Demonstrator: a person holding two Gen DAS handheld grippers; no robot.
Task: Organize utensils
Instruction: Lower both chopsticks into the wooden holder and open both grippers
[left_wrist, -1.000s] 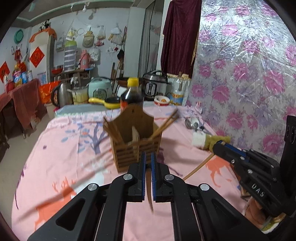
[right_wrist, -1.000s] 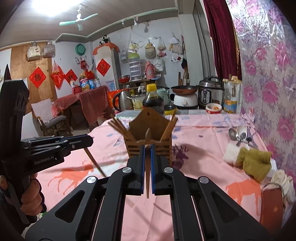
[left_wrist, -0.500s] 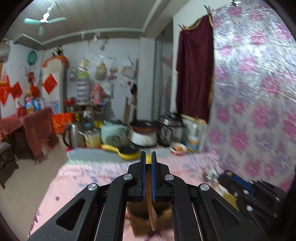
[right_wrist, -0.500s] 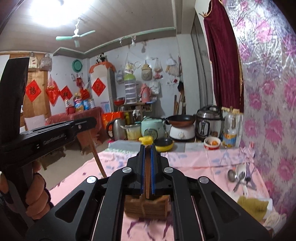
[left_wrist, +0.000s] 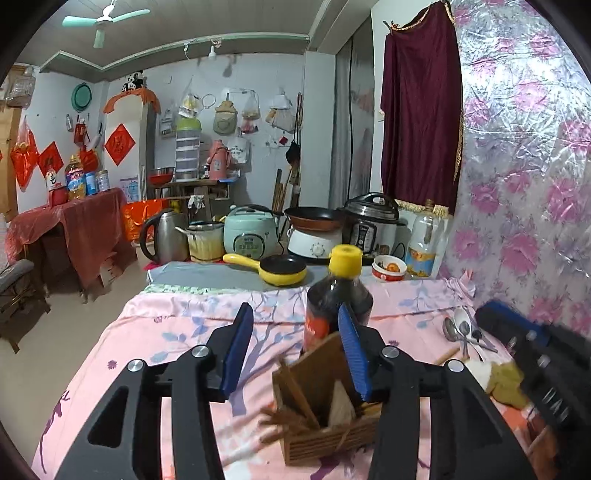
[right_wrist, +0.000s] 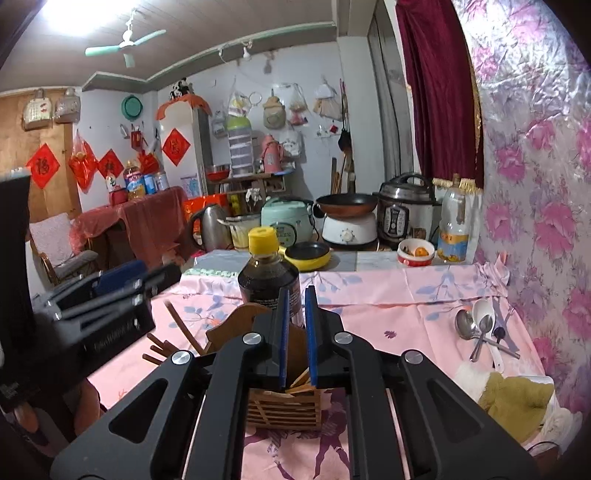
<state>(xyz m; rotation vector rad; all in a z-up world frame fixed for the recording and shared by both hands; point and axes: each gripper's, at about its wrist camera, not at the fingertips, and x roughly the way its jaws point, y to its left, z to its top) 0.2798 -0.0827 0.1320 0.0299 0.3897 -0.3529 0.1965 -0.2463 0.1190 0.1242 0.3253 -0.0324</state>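
Left wrist view: pink tablecloth (left_wrist: 177, 321) (kitchen clutter behind), left jaws wide, empty; right jaws apparently narrowly parted.

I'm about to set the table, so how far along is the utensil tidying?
Done: chopsticks stand in the wooden holder. In hand: nothing; the left tool is wide open above the holder, and the right tool is slightly open with nothing visible in its grip. Left: the spoons lie loose on the pink tablecloth near the wall.

Left gripper (left_wrist: 295, 350) spread wide and empty, right gripper (right_wrist: 296, 328) parted narrowly, nothing held
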